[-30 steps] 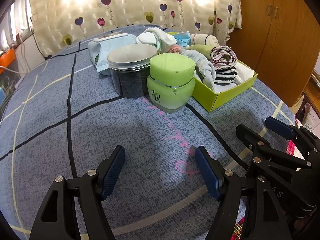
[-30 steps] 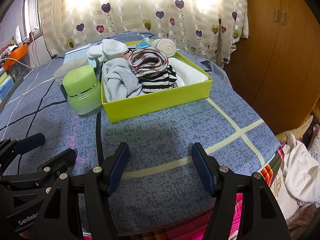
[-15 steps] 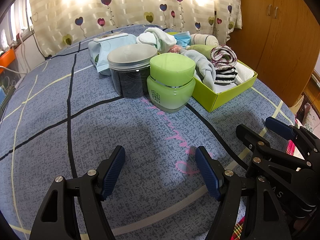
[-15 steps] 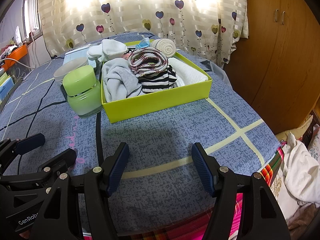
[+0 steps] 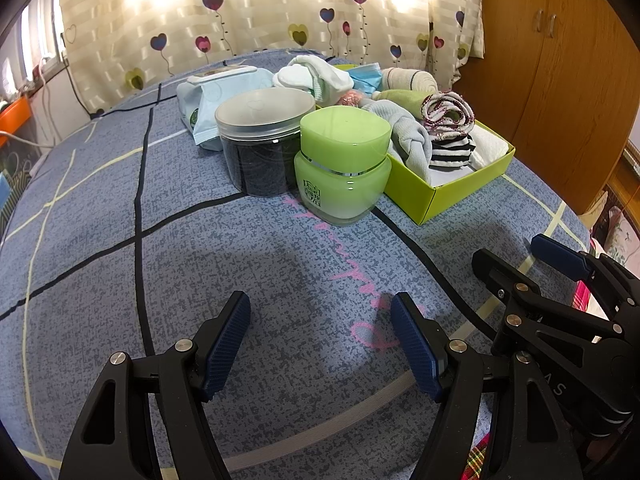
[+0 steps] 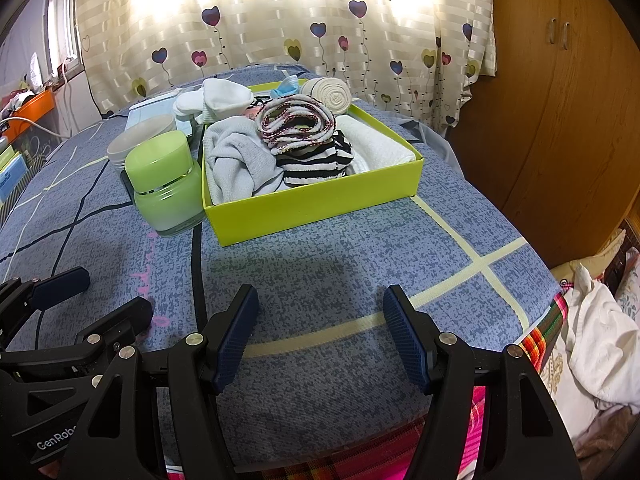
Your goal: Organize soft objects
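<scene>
Holding both tools low over the blue patterned bed cover (image 6: 360, 248), you have your left claw (image 5: 320, 340) spread wide with nothing between its blue pads, and your right claw (image 6: 318, 332) likewise released and empty. Ahead of you sits the lime-green box (image 6: 320, 204), already packed with soft things: a grey cloth (image 6: 236, 156) at its left end, a black-and-white striped piece (image 6: 316, 164) in the middle with a folded pink-edged cloth (image 6: 296, 122) stacked on top of it, and a white folded towel (image 6: 380, 144) at the right. At the far rim you can see a rolled beige bandage (image 6: 326, 94), a blue face mask (image 6: 286, 86) and white socks (image 6: 218, 100) hanging over the back left corner. Just beside the box on its left stands a green cream jar (image 5: 344, 160), touching or nearly touching a dark clear-lidded tub (image 5: 264, 148). Behind those lies a pack of wet wipes (image 5: 216, 100).
</scene>
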The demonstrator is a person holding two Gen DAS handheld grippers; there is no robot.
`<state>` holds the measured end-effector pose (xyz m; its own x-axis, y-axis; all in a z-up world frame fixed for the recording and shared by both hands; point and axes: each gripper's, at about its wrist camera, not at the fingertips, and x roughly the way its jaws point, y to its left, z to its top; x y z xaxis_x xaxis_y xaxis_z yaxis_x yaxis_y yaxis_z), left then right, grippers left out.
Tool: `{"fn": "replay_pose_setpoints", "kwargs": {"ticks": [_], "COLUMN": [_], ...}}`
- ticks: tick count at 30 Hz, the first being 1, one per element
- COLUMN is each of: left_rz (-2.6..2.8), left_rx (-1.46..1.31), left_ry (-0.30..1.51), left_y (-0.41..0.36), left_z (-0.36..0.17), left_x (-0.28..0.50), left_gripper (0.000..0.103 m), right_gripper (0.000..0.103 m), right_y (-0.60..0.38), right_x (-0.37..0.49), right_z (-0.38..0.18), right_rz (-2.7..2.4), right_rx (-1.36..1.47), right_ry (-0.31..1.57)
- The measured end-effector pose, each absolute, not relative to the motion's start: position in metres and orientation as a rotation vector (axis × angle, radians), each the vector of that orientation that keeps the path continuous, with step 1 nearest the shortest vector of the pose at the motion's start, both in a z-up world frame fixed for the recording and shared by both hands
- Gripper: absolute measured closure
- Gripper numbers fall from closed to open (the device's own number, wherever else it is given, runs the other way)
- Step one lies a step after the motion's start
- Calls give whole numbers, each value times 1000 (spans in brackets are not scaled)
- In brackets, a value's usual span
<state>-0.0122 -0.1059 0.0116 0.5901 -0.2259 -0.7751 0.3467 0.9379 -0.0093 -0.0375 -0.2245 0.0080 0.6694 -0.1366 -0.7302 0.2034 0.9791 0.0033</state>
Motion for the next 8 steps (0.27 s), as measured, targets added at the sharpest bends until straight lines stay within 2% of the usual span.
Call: {"fn": "replay_pose_setpoints", "kwargs": {"ticks": [8], "left_rz": [-334], "left_rx": [148], "left_ry": [879], "left_y": [-106], "left_z": [12], "left_x": [-12], "left_gripper": [30], "right_gripper": [37], "right_y": [-224], "right_x": [-37], "right_z": [7], "right_rz": [-191], "right_rx": [86], "right_ry": [815]}}
